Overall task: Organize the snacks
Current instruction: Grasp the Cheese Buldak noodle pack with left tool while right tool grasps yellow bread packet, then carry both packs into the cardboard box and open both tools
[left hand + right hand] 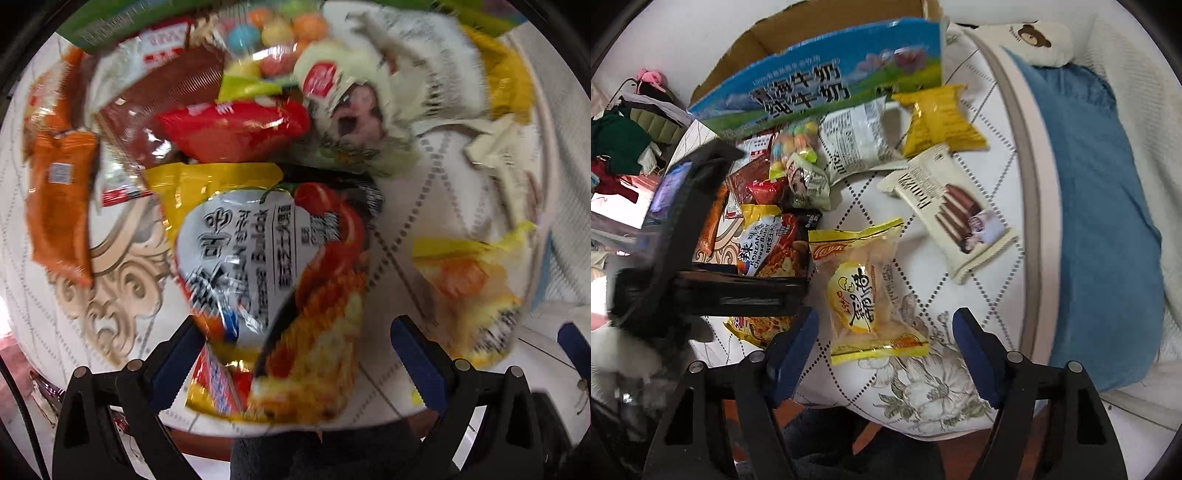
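Several snack packets lie on a round white quilted cushion [923,221]. My left gripper [295,332] is open, its jaws either side of the near end of a yellow Korean cheese noodle packet [266,266], also in the right wrist view [772,247]. My right gripper [882,328] is open around the near end of a clear yellow-trimmed egg-cake packet [864,288], which shows blurred in the left wrist view [476,291]. Further back lie a cream chocolate-bar packet [956,214], a yellow packet [936,118], a white packet [857,140], a bag of coloured candy balls [794,144] and red and orange packets [229,125].
An open cardboard box with a blue milk print [827,81] stands at the back of the cushion. A blue cloth [1100,221] lies to the right on a white bed cover. The left gripper's body [701,266] crosses the right wrist view. Clothes are piled at far left [617,147].
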A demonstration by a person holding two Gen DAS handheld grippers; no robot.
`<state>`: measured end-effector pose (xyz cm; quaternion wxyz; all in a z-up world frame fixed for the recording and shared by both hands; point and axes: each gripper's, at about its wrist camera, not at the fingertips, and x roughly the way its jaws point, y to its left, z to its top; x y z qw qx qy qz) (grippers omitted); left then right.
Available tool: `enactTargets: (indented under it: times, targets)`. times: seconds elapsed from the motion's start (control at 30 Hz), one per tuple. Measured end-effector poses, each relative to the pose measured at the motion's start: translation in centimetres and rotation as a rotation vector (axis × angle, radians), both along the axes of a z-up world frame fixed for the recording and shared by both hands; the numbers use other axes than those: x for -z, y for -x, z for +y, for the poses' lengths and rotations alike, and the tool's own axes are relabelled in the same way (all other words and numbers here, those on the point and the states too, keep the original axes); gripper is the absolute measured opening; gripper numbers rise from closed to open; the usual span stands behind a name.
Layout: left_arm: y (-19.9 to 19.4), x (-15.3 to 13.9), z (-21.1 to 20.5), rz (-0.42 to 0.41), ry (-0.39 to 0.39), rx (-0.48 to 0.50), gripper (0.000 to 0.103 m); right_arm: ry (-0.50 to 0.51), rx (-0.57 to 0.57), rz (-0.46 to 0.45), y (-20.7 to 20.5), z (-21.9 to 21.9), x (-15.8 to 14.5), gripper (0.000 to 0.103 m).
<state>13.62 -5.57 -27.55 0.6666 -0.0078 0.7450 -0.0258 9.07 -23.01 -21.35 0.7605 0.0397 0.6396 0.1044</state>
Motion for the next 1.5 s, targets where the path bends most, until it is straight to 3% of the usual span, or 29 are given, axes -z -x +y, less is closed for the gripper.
enactTargets:
  times: [0.03,0.07,0.17,0.3,0.4,0.5,0.67,0.9,1.0,1.07,1.27,1.37,1.5]
  targets:
    - [0.0,0.2,0.3,-0.017,0.000,-0.007,0.098,-0.002,-0.007,0.014,-0.2,0.4,0.8,0.077]
    - [0.2,0.2,0.8,-0.037,-0.011,-0.021,0.086,0.000,-0.013,0.022,-0.3,0.8,1.3,0.077]
    - [0.9,-0.3,2.7,-0.067,0.033,-0.064,0.085,0.010,-0.034,0.036,-0.8,1.7,2.5,0.077]
    - [3.0,-1.3,6.2,-0.085,-0.010,-0.102,0.085,0.055,-0.063,0.066,-1.8,3.9,4.7,0.077]
    - [3.5,-0.8,8.2,-0.059,0.022,-0.120,0.086,0.082,-0.078,0.097,-2.6,5.7,6.5,0.077]
    - [2.9,-0.2,8.6,-0.022,0.044,-0.102,0.089,0.083,-0.009,0.170,-3.5,6.2,8.0,0.062]
    - [3.3,-1.1,9.3,-0.030,0.054,-0.079,0.089,-0.083,0.171,0.273,-5.0,4.9,8.5,0.061]
    - [2.6,-0.3,8.7,-0.037,0.035,-0.077,0.089,0.003,0.142,0.291,-3.9,6.2,9.0,0.070]
    - [1.6,-1.1,6.8,-0.062,0.003,-0.096,0.087,0.015,0.145,0.293,-4.0,7.2,11.1,0.070]
    - [1.8,-2.0,6.4,-0.067,-0.021,-0.101,0.086,0.024,0.148,0.289,-3.8,7.1,11.5,0.062]
    - [2.3,-6.6,5.2,-0.131,-0.029,-0.070,0.085,0.002,0.099,0.223,-4.3,6.8,9.6,0.044]
    - [2.3,-9.4,4.8,-0.158,-0.001,-0.058,0.085,-0.028,0.062,0.191,-4.8,6.7,7.6,0.042]
    - [1.6,-13.8,4.1,-0.216,0.047,-0.058,0.085,-0.094,0.037,0.144,-6.1,5.9,2.7,0.042]
